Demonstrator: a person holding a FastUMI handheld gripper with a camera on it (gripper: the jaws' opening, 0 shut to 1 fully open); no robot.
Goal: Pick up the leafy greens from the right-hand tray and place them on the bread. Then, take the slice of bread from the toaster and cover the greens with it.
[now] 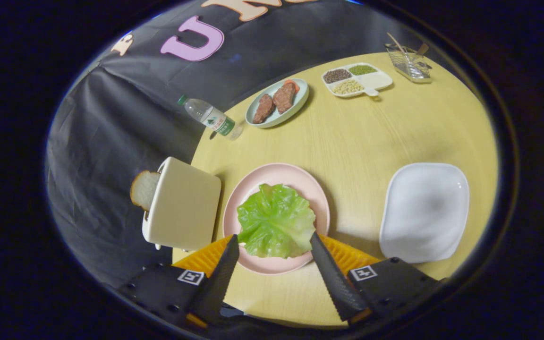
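Note:
A green lettuce leaf (276, 222) lies spread on the pink plate (276, 175), hiding whatever is under it. My gripper (274, 240) hangs open above the near edge of that plate, one fingertip at each side of the leaf's near end, with nothing held. Left of the plate stands a cream toaster (184, 205), and a slice of bread (144, 189) sticks out of its top. To the right lies a white tray (424, 211) with nothing on it.
A light wooden table (357, 137) carries everything. At the back sit a pale blue plate with meat pieces (277, 102), a water bottle (209, 118) on its side, a divided dish of beans (356, 79) and a wire rack (409, 63).

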